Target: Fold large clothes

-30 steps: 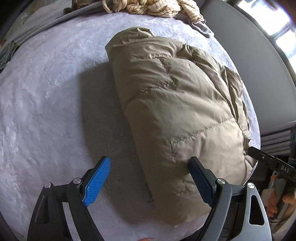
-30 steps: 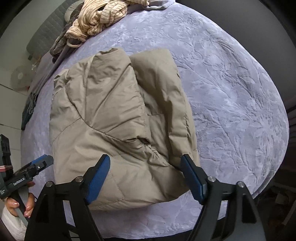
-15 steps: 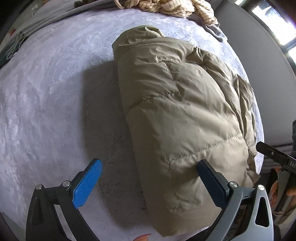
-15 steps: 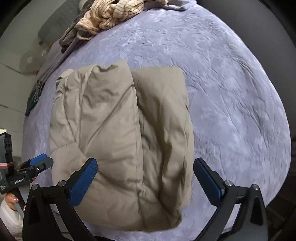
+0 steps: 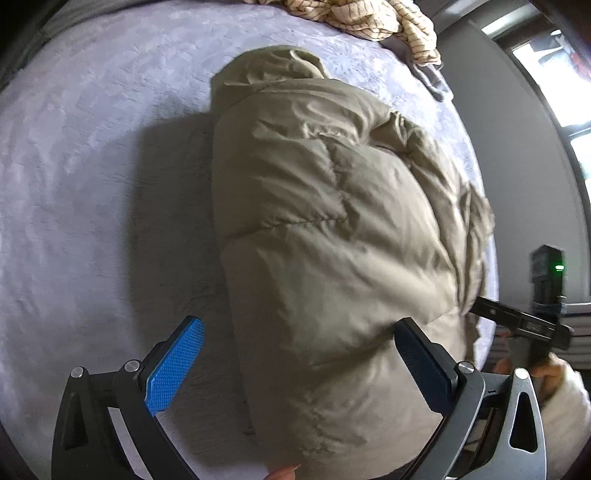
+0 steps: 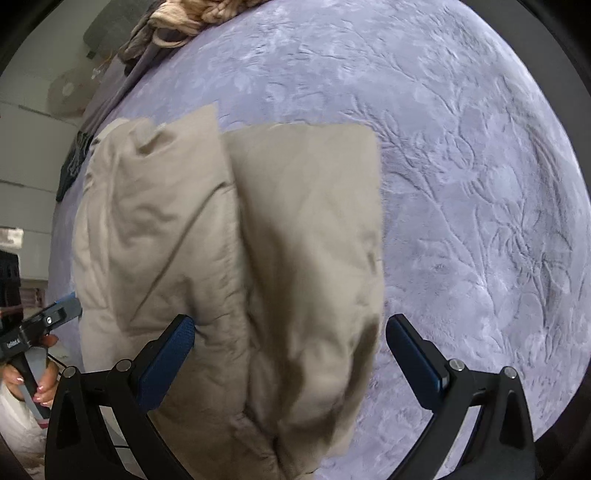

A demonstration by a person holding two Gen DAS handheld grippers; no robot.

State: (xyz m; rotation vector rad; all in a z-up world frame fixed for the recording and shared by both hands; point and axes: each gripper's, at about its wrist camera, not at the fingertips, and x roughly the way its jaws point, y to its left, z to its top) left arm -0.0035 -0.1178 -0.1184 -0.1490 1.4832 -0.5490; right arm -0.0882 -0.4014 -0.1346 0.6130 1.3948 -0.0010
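Note:
A khaki puffer jacket (image 5: 325, 236) lies folded lengthwise on the lavender bedspread (image 5: 81, 177). My left gripper (image 5: 299, 365) is open wide just above the jacket's near left edge, with one blue pad over the bedspread and the other over the padding. In the right wrist view the jacket (image 6: 229, 258) shows two folded panels side by side. My right gripper (image 6: 291, 362) is open wide, and the jacket's near right end sits between its fingers; the pads do not press it. Each view shows the other gripper at its edge: the right gripper (image 5: 524, 325) and the left gripper (image 6: 44, 325).
A heap of cream striped clothing (image 5: 369, 18) lies at the far end of the bed, next to a grey garment (image 5: 432, 77). A grey wall and a bright window (image 5: 561, 96) stand to the right. The bed's near edge is close below both grippers. A white fan (image 6: 66, 96) stands beyond the bed.
Both grippers have opened wider and dropped closer to the near end of the jacket, which looks larger now. The jacket's right panels have settled flatter.

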